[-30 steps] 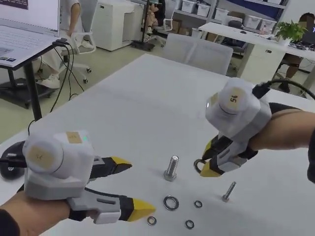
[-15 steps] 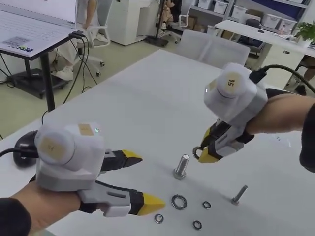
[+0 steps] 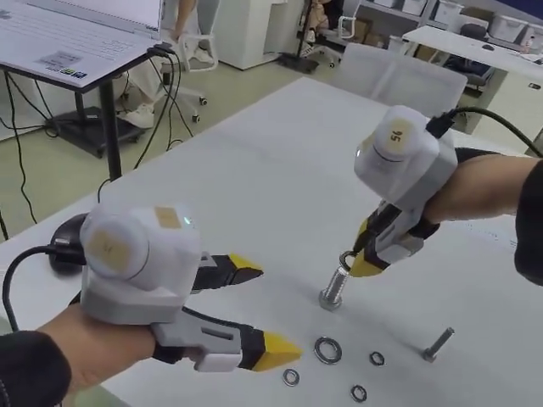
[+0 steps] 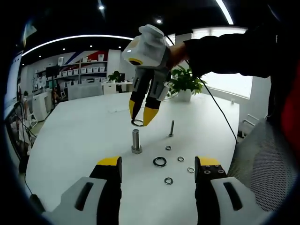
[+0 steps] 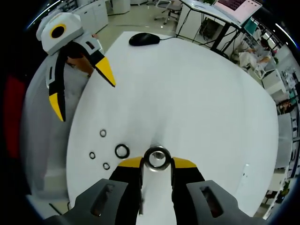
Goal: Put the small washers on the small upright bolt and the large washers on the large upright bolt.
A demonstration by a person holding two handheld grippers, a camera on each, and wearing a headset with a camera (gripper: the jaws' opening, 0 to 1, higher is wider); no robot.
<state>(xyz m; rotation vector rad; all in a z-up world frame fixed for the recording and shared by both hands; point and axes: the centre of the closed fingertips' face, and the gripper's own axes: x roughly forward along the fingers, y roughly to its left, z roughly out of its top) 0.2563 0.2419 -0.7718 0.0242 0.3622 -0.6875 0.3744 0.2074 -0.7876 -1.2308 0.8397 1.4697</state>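
A wide white desk (image 3: 254, 170) carries everything. Beyond the left hand-held gripper (image 3: 273, 310), off the desk's edge, an open laptop (image 3: 76, 38) sits on a separate stand. Beyond the right hand-held gripper (image 3: 358, 261), white chairs (image 3: 399, 80) stand at the desk's far end.

The left hand-held gripper hovers low with its yellow-tipped jaws spread wide and nothing between them. A black mouse (image 3: 64, 246) lies on the desk just behind it.

The right hand-held gripper points steeply down, and its jaws are pinched on the rim of a large washer (image 5: 156, 158). This ring lies roughly flat, hole facing up and down, directly over the top of the large bolt (image 3: 333, 288). Whether ring and bolt touch is unclear.

The large bolt stands on its hex head right under the right hand-held gripper's tips, long axis vertical and threaded end up.

The small bolt (image 3: 438, 343) also stands head down with its shank pointing up, off to the outer side of the right hand-held gripper and well apart from the large bolt.

A second large washer (image 3: 327, 349) lies flat just ahead of the left hand-held gripper's tips, near the large bolt's foot. Three small washers (image 3: 291, 377) lie flat around it, scattered between the left hand-held gripper and the small bolt.
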